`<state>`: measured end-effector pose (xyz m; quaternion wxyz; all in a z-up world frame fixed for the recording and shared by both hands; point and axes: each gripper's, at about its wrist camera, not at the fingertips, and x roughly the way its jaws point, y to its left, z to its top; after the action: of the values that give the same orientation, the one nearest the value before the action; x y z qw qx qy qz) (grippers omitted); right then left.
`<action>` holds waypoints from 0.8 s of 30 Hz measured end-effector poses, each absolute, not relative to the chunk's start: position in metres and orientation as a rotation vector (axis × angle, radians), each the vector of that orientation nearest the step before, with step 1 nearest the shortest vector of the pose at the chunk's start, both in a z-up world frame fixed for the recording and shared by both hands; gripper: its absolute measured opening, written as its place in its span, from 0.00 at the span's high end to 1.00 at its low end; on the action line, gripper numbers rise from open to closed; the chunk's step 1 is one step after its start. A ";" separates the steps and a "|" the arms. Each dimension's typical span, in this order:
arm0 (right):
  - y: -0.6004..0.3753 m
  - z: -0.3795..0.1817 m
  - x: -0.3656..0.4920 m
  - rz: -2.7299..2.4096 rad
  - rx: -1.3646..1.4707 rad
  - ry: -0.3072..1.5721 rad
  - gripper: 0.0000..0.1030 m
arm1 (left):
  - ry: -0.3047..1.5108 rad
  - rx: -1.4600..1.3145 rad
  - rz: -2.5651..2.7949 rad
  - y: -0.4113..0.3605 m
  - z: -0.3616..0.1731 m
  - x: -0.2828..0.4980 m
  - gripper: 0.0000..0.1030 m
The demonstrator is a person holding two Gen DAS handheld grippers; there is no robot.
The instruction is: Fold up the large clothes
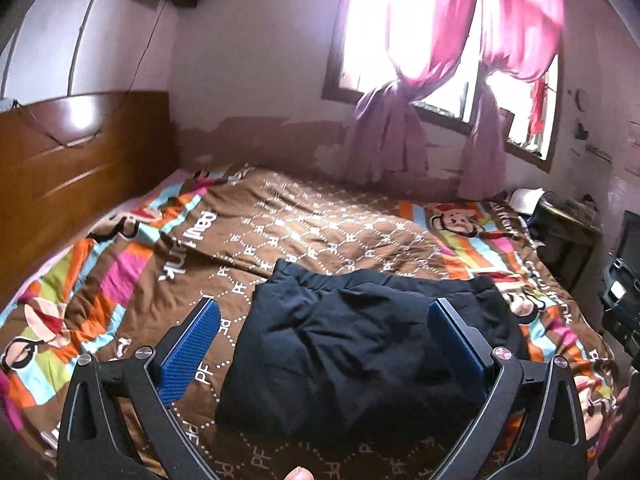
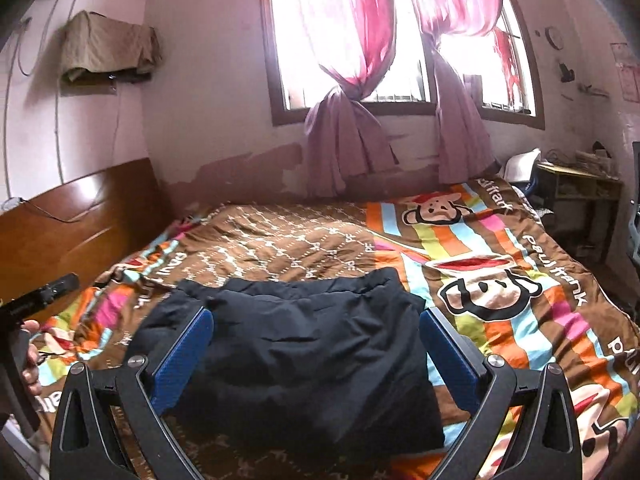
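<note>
On my left gripper [image 1: 326, 340] the blue pads [image 1: 191, 344] stand spread wide with nothing between them, lifted clear above the bed. My right gripper [image 2: 316, 352] looks the same: its blue pads [image 2: 184, 354] are parted and released, gripping nothing. Just past both sets of fingers lies the dark jacket [image 2: 296, 344], folded into a thick, puffy bundle on the near part of the bedspread [image 2: 500, 264], a brown one with bright stripes and cartoon monkey faces. At the left edge of my right view I catch a hand [image 2: 30, 354] around the other rig's black handle. To the left stands the wooden headboard [image 1: 76, 168], and behind the bed the bright window [image 2: 384, 40] with its pink curtains [image 2: 352, 80] knotted in the middle.
</note>
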<state>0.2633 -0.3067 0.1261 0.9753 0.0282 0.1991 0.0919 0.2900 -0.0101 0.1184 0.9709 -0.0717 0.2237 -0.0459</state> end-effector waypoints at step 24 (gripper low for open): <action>-0.283 0.133 0.122 0.262 0.071 0.266 0.00 | 0.376 -0.049 -0.144 -0.019 0.123 0.154 0.02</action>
<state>0.1224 -0.2829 0.1329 0.9820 0.0355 0.1323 0.1300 0.1545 -0.0190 0.1232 0.9795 -0.0245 0.1866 -0.0713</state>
